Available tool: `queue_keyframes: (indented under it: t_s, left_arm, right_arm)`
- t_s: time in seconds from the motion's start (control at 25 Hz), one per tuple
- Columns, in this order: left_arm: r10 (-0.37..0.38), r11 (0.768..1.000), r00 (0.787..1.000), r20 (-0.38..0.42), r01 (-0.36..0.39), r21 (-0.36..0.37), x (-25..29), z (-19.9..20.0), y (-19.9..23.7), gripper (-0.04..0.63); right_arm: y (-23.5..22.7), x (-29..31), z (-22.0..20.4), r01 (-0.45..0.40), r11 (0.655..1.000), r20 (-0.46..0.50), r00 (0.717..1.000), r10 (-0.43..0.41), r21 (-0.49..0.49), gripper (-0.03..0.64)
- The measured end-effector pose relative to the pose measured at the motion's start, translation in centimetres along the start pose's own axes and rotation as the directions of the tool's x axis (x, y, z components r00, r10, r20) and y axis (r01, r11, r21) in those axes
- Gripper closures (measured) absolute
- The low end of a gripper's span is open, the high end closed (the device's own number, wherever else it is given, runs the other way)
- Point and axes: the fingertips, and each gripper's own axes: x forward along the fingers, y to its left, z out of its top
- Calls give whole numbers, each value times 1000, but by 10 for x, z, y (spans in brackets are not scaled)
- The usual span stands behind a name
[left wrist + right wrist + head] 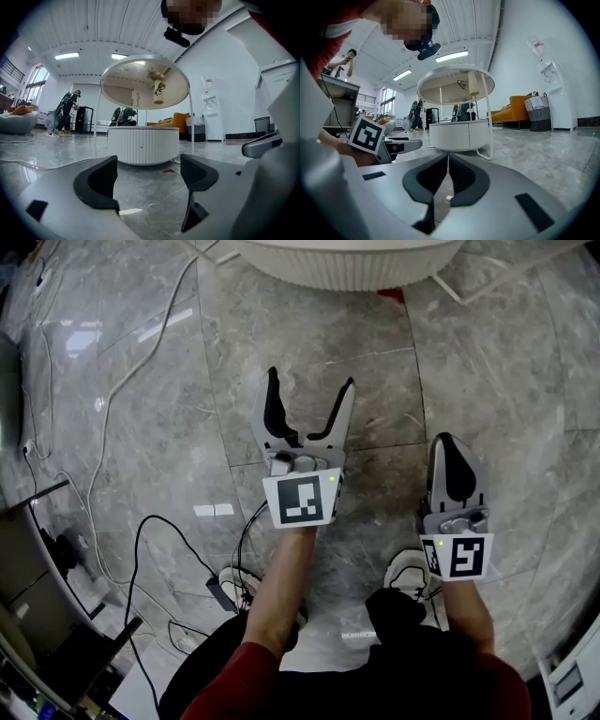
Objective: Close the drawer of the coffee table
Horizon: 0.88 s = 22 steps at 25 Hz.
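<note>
Grey marble floor tiles lie under both tools, with a white shoe just behind the right one. The left gripper hangs released, its black-padded jaws spread with only floor between them. The right gripper, near its side, is clenched on nothing, its pads meeting. A white cable and a black cable trail off to the left of the left gripper. Ahead of both jaws and well apart stands the round white ribbed coffee table, cut off at the head view's top edge, with a small red scrap at its base. Its drawer cannot be made out. An orange sofa sits beyond the table.
</note>
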Motion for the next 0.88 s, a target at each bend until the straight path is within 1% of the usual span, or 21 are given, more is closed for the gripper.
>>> queue_keyframes:
  t_s: [0.2, 0.28, 0.44, 0.6, 0.72, 0.88]
  left_arm:
    - [-23, 998, 999, 36, 21, 56, -31, 11, -17, 179]
    - [-33, 998, 999, 38, 31, 57, -42, 9, -25, 179]
    - [-40, 998, 999, -9, 40, 58, -63, -4, -42, 179]
    - [-59, 996, 998, -20, 60, 62, -83, -13, -57, 181]
    - [-71, 995, 997, -16, 72, 71, -89, -18, -65, 181]
    - [-68, 996, 998, -6, 68, 64, -88, -18, -66, 181]
  right_arm:
    - [4, 4, 0, -7, 1000, 4, 1000, 7, 2, 591]
    - [5, 4, 0, -12, 1000, 4, 1000, 12, -2, 591]
    - [9, 5, 0, -19, 1000, 7, 1000, 19, 6, 591]
    - [12, 6, 2, -33, 999, 12, 999, 33, 4, 591]
    - [9, 4, 3, -37, 999, 19, 999, 37, 14, 591]
    - [8, 3, 6, -42, 999, 23, 999, 41, 14, 591]
